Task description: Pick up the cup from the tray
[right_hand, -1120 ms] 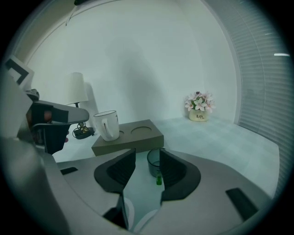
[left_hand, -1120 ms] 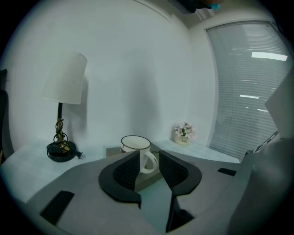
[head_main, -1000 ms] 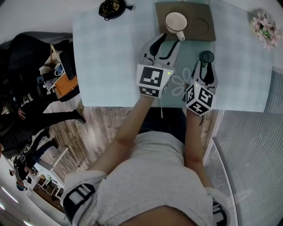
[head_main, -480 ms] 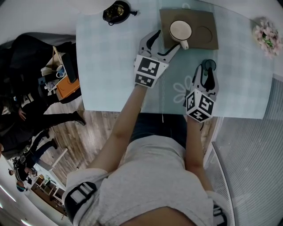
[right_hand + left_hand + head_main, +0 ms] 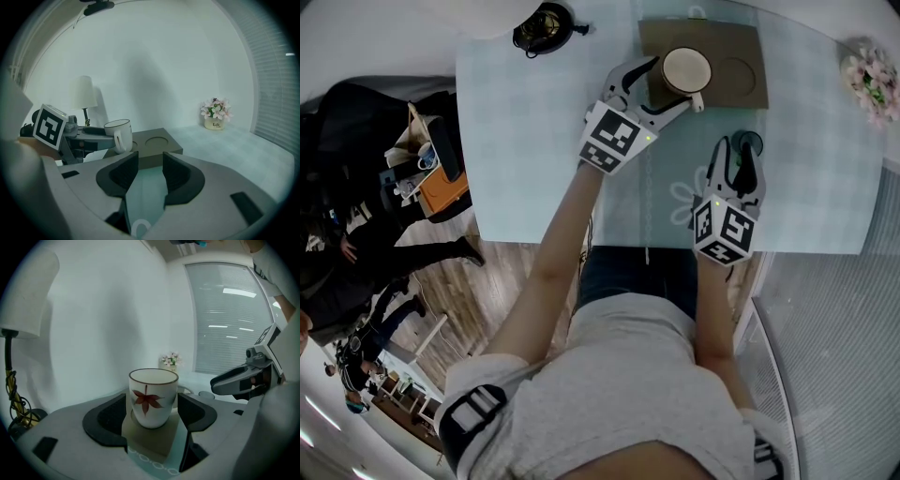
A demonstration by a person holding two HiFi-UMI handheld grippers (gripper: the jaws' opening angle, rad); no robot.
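Pale worktop (image 5: 534, 122). Brown tray (image 5: 736, 66) on its far side. Left gripper (image 5: 671, 81) at tray; fingers (image 5: 108, 417) wide, just been opening, not squeezing. Right gripper (image 5: 737, 150) waits nearer person; fingers narrow, nothing between. White cup (image 5: 153, 397), red leaf on it, stands in tray's left hollow, between left fingers. Step: getting around cup. Next, likely: close gently on cup's sides, lift straight up.

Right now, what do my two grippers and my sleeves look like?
The left gripper and right gripper have pale grey bodies and black-lined jaws. Each carries a marker cube of black-and-white squares with a small green light. The person wears a light grey, short-sleeved shirt.
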